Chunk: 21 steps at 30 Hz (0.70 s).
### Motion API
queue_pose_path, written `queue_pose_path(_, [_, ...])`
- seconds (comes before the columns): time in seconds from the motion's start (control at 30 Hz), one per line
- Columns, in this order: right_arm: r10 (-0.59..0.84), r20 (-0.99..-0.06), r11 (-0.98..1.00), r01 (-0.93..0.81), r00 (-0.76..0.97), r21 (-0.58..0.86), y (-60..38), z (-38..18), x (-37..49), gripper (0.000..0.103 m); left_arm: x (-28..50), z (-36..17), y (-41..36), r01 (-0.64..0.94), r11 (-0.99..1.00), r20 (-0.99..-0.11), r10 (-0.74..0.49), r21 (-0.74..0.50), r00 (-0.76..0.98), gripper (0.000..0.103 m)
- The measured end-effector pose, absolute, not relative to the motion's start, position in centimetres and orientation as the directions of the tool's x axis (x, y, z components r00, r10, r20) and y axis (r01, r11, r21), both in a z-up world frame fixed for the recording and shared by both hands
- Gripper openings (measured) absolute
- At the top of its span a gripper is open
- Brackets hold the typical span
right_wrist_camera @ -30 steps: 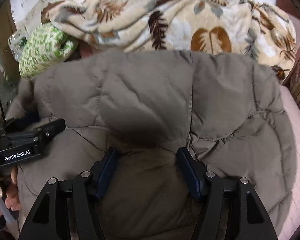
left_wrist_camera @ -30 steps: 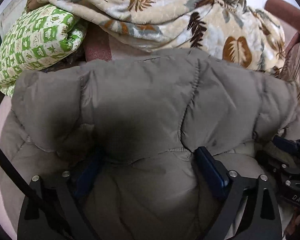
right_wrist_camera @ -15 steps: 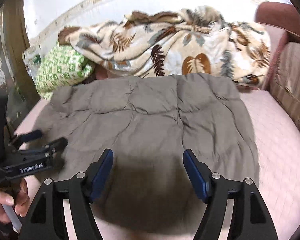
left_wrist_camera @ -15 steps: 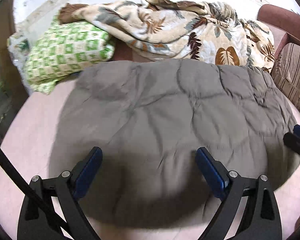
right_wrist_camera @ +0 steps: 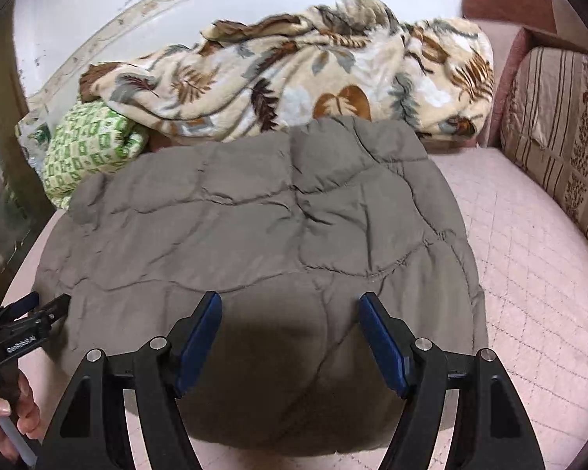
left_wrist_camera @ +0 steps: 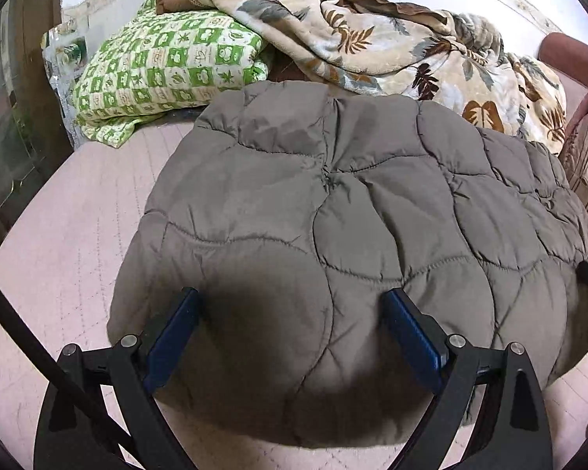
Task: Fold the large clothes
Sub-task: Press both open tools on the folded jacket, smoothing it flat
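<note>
A pink quilted mattress fills the floor of both views, its stitched grid bare toward 3 o'clock in the right wrist view and toward 9 o'clock in the left wrist view. On it lies the grey-brown quilted puffer jacket, spread as a rounded, folded bundle that takes up the middle of each frame; its near edge runs under the fingers at 6 o'clock and its far edge touches the bedding at 12 o'clock.

Beyond the jacket, at 12 to 1 o'clock, a cream fleece blanket printed with brown and grey leaves is heaped against the white wall. Beside it at 10 to 11 o'clock sits a green-and-white patterned pillow, partly tucked under the blanket. A striped sofa cushion stands at 2 to 3 o'clock in the right wrist view, with a reddish armrest above it.

The left gripper hovers over the near part of the jacket with its blue-padded fingers spread wide, nothing between them; whether the tips touch the fabric cannot be told. The right gripper is likewise spread wide over the jacket's near edge, its blue pads gripping nothing. In the right wrist view the left gripper also shows at 8 o'clock, just beside the jacket's edge, with the person's left hand on its handle.
</note>
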State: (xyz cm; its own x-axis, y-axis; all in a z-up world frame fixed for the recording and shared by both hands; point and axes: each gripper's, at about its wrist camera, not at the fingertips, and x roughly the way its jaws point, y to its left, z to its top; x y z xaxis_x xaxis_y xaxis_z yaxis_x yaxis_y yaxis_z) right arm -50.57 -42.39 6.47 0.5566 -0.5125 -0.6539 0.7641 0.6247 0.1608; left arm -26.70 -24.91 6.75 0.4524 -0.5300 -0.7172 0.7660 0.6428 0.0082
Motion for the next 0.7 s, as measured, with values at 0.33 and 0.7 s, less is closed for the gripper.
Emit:
queue_pose_path(0.33, [-0.452,-0.717,0.603,0.774,0.53,0.193,-44.4,3.5,-49.4,0.081,-25.5,5.6,-26.3,0.777,0.63,-0.751,-0.513,0.0,0.416,0.096])
queue_pose_path(0.7, [-0.384,-0.69,0.599,0.735,0.613,0.319,-44.3,5.6,-52.1,0.081,-24.3,8.2,-23.7,0.756,0.653,-0.742,-0.529,-0.045,0.412,0.096])
